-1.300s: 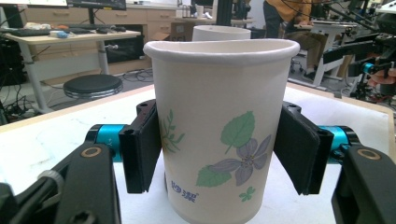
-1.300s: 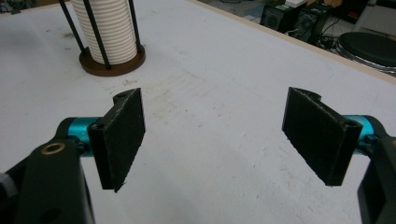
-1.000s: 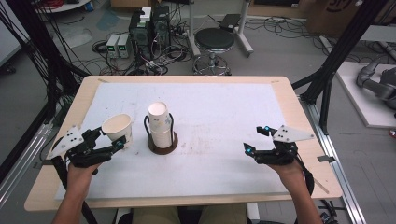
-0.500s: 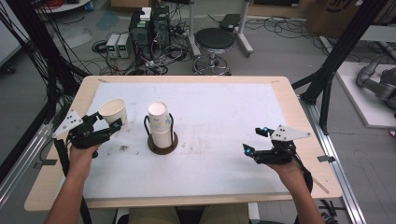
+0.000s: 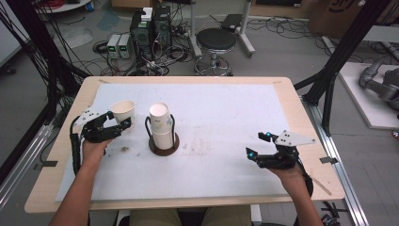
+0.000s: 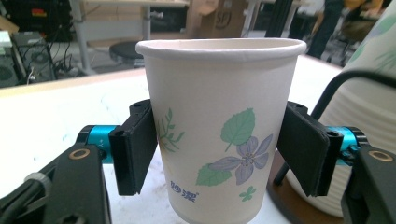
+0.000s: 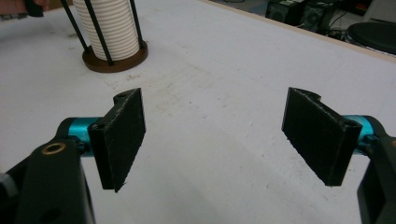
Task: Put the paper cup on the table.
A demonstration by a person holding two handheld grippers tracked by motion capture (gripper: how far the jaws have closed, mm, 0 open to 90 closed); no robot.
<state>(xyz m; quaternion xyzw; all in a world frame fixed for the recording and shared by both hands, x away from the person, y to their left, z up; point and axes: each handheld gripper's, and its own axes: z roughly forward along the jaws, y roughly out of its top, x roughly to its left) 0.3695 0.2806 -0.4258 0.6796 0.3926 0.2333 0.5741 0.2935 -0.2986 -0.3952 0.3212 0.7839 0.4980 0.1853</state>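
Two grippers were in use at the white-covered table (image 5: 226, 108), recorded here from left to right. At the nine o'clock side, the left gripper (image 5: 123, 125) stood around a single paper cup (image 5: 123, 111), upright on the table. In the left gripper view the flowered cup (image 6: 219, 126) sat between the jaws, which had just been opening; the left pad (image 6: 135, 147) lay at the cup wall, the right pad (image 6: 306, 149) stood just clear of it, so no grip was recorded. Just beside it, toward three o'clock, a stack of cups (image 5: 161, 125) stood upright in a wire holder on a round brown base (image 5: 164, 145). Well apart, at four o'clock, the right gripper (image 5: 258, 146) was over bare table, jaws wide apart with nothing between them.
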